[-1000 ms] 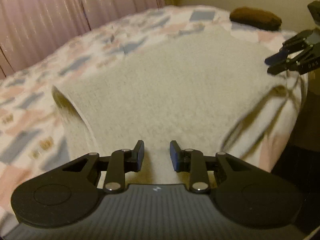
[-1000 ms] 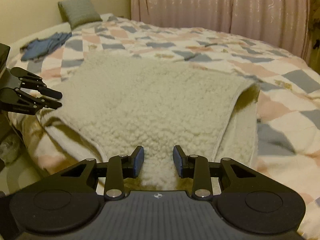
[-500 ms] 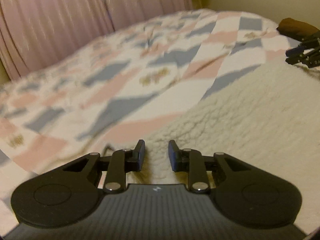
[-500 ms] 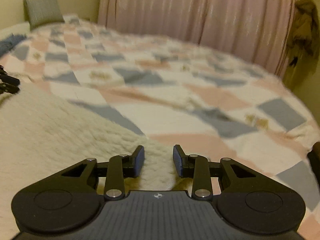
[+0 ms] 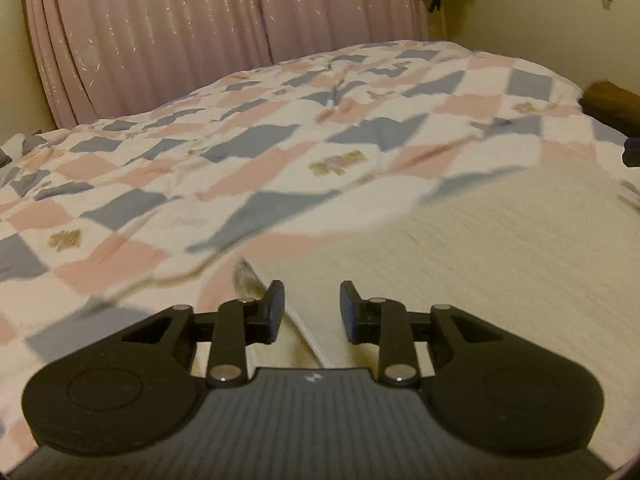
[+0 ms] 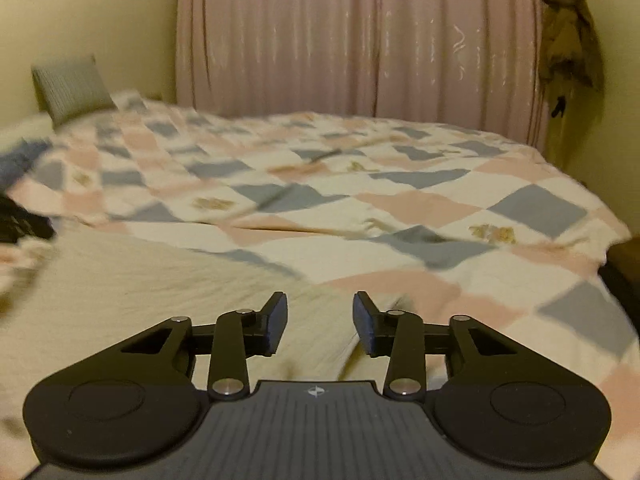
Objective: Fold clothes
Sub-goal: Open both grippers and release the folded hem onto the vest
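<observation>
fleece garment point(image 5: 460, 264) lies under both parted hand-held grippers point(image 5: 312, 308).

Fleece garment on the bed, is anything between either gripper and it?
Nothing visible. The left gripper is open right over the fleece garment's hemmed corner, and the right gripper is open over its opposite edge. Only the bare quilt lies beyond.

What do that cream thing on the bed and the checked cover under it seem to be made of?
The cream garment looks like soft, matte fleece or sherpa, though blur hides its nap. The checked bedcover looks like thin printed cotton, matte and creased, with pink, blue and white diamonds.
</observation>
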Action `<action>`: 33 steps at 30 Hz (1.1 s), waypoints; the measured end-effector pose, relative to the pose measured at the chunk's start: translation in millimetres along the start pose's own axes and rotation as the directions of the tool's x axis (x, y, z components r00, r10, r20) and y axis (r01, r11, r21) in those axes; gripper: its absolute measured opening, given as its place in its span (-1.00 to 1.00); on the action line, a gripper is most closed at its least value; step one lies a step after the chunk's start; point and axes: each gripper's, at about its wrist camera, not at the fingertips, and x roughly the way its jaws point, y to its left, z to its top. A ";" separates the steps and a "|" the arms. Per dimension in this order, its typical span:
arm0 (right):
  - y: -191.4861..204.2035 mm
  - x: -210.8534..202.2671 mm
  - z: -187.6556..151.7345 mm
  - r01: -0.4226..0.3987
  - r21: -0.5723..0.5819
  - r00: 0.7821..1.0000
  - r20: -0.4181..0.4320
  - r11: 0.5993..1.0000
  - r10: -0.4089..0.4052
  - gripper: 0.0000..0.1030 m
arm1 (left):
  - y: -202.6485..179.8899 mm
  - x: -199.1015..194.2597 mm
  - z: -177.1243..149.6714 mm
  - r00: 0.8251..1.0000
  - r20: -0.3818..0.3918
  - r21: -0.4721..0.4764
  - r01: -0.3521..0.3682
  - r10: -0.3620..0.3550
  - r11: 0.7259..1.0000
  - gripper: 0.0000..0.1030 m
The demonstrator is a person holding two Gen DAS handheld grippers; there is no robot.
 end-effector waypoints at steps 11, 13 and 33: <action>55.0 -64.0 -83.0 0.021 0.086 0.987 -0.158 0.996 -0.007 -0.28 | -67.6 -65.2 -79.5 0.992 -0.114 -0.151 0.032 -0.049 0.988 -0.39; 59.5 -64.3 -83.5 0.024 0.082 0.988 -0.154 0.996 -0.011 -0.27 | -70.5 -75.9 -72.8 0.994 -0.103 -0.173 0.018 -0.036 0.985 -0.39; 85.4 -111.8 -60.1 0.047 0.103 0.999 0.010 0.994 -0.048 -0.15 | -114.2 -132.7 -49.8 0.983 -0.136 -0.205 -0.151 0.125 0.967 0.27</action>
